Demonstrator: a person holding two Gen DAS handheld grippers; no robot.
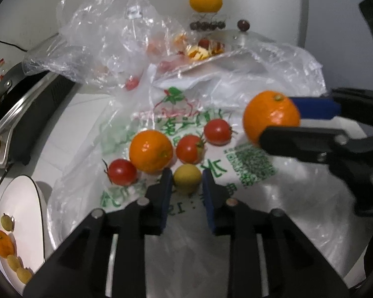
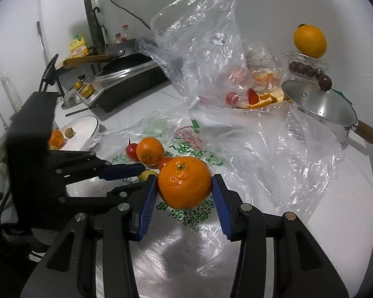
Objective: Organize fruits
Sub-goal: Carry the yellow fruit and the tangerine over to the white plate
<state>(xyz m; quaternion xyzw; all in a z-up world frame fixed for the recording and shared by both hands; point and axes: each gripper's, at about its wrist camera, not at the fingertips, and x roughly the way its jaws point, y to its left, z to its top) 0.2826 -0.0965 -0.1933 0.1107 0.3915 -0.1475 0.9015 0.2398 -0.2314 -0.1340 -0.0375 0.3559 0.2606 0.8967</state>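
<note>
My right gripper (image 2: 185, 186) is shut on a mandarin (image 2: 184, 182) and holds it above the printed plastic bag (image 2: 194, 139); it shows at the right of the left wrist view (image 1: 271, 115). My left gripper (image 1: 187, 180) has its pads on both sides of a small yellow fruit (image 1: 187, 178) lying on the bag, seemingly touching it. Just beyond lie another mandarin (image 1: 151, 150) and three cherry tomatoes (image 1: 217, 131). A white plate (image 1: 22, 213) at the left holds a mandarin (image 1: 1, 243) and small yellow fruits.
A crumpled clear bag (image 2: 201, 49) with fruit and peel stands behind. A lidded steel pan (image 2: 320, 104) sits at the right, with an orange (image 2: 310, 41) on a rack above it. A stove with a frying pan (image 2: 121, 74) is at the left rear.
</note>
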